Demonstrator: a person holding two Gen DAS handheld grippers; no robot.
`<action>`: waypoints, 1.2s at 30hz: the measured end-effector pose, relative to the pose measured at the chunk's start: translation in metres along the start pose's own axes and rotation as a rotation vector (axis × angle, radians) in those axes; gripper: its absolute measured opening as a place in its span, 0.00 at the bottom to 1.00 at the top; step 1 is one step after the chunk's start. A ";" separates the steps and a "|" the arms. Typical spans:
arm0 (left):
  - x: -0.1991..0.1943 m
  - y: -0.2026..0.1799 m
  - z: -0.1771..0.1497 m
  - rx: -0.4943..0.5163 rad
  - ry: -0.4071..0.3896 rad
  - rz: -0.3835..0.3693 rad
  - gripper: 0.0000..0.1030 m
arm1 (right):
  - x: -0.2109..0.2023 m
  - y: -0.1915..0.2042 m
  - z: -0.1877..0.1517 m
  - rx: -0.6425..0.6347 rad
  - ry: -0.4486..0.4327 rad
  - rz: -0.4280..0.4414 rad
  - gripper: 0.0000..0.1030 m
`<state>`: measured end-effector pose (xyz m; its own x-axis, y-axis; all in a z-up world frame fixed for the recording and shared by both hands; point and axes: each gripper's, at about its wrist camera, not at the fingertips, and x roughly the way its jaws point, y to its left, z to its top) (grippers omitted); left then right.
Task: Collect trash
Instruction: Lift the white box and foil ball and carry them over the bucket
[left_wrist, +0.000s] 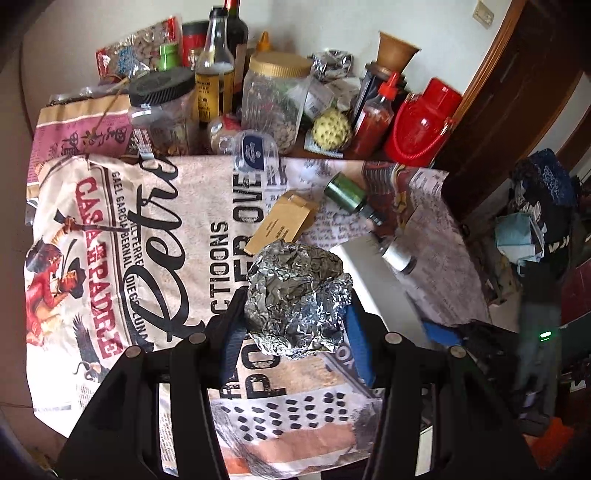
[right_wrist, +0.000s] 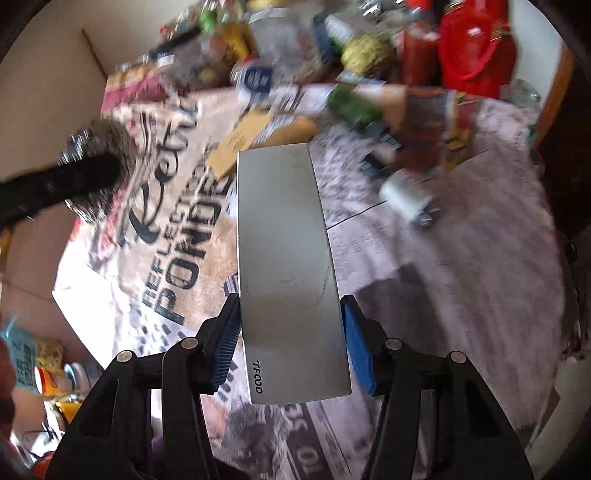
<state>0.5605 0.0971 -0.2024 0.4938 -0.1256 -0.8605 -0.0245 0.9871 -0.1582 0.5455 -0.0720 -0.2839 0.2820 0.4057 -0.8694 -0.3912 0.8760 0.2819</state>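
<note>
While angled steeply down, left claw (left_wrist: 295, 314) pinching foil ball (left_wrist: 295, 299), right claw (right_wrist: 290, 339) clamped on white box (right_wrist: 288, 266).

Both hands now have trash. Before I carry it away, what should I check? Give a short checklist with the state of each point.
1. Left gripper shut on the foil ball: ok.
2. Right gripper on the white box; both pads touch its sides: ok.
3. Foil ball lifted off the printed tablecloth: cannot tell.
4. Trash left on the cloth: cardboard piece and green can remain: not ok.
5. Bin location: not in view, cannot tell.
</note>
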 end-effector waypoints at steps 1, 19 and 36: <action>-0.005 -0.002 0.000 -0.004 -0.012 0.000 0.49 | -0.009 0.000 0.001 0.006 -0.020 -0.008 0.49; -0.169 -0.088 -0.059 -0.081 -0.374 0.048 0.49 | -0.219 -0.011 -0.023 -0.073 -0.507 -0.038 0.49; -0.263 -0.060 -0.171 0.000 -0.420 0.010 0.49 | -0.269 0.042 -0.133 0.049 -0.581 -0.115 0.49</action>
<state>0.2829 0.0539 -0.0495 0.8051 -0.0651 -0.5896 -0.0307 0.9881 -0.1510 0.3365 -0.1793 -0.0922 0.7590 0.3713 -0.5348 -0.2925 0.9284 0.2293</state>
